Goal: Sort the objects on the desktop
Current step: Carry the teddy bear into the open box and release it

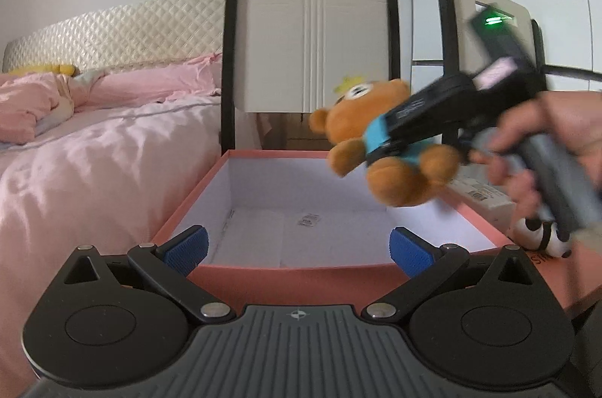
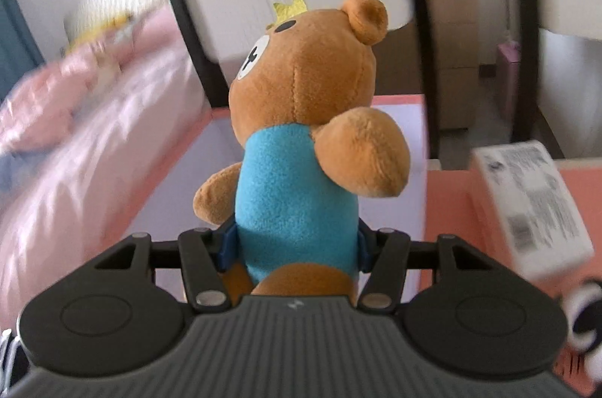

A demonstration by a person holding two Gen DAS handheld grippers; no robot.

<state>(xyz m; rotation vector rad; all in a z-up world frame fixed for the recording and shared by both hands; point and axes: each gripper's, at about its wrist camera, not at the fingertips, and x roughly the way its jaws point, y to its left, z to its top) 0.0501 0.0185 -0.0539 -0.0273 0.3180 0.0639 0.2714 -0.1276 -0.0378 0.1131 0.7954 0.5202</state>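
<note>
We see the right gripper pinching a plush bear by its blue-shirted middle; its blue pads are mostly hidden behind the plush, only slivers showing at either side. In the left wrist view the bear hangs in the air over the right rim of the pink box, smeared by motion blur, and a hand grips the handle, cut off at the frame edge. The left gripper stands spread wide at the box's near wall, with nothing between its fingers. We can make out only a faint printed mark on the box's white floor. A white labelled packet lies on the pink surface right of the box, its print too blurred to read. Beside it a small black-and-white toy is half hidden by the right gripper's handle. A bed lies to the left, chairs behind
</note>
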